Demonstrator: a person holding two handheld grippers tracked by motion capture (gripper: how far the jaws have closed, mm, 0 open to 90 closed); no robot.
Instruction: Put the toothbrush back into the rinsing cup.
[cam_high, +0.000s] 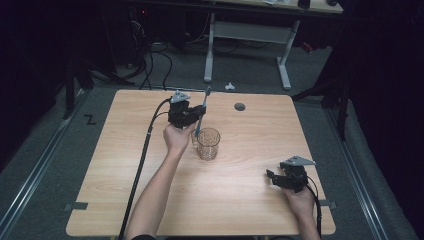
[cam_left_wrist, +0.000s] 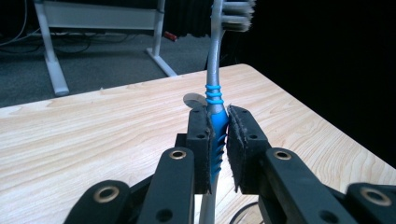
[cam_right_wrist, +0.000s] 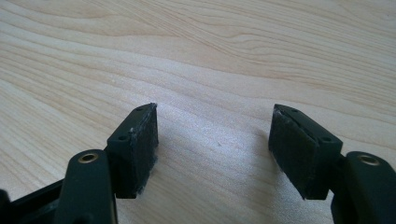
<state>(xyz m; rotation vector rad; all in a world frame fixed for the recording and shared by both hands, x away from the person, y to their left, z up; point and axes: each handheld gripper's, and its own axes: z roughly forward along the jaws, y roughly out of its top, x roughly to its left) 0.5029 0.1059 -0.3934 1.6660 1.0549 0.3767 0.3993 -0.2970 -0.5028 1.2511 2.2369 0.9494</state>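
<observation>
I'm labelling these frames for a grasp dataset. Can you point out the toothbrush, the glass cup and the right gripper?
toothbrush (cam_left_wrist: 217, 126): left gripper view, blue grip section between the pads.
glass cup (cam_high: 208, 144): high view, clear side wall.
right gripper (cam_right_wrist: 212, 149): right gripper view, midway between its open fingertips.

A round dark hole sits in the wooden surface near its far edge. Beyond it, a white-legged desk stands on grey floor

Pale matt wood-grain table, clear glossy cup, grey plastic toothbrush with ribbed blue rubbery grip
</observation>
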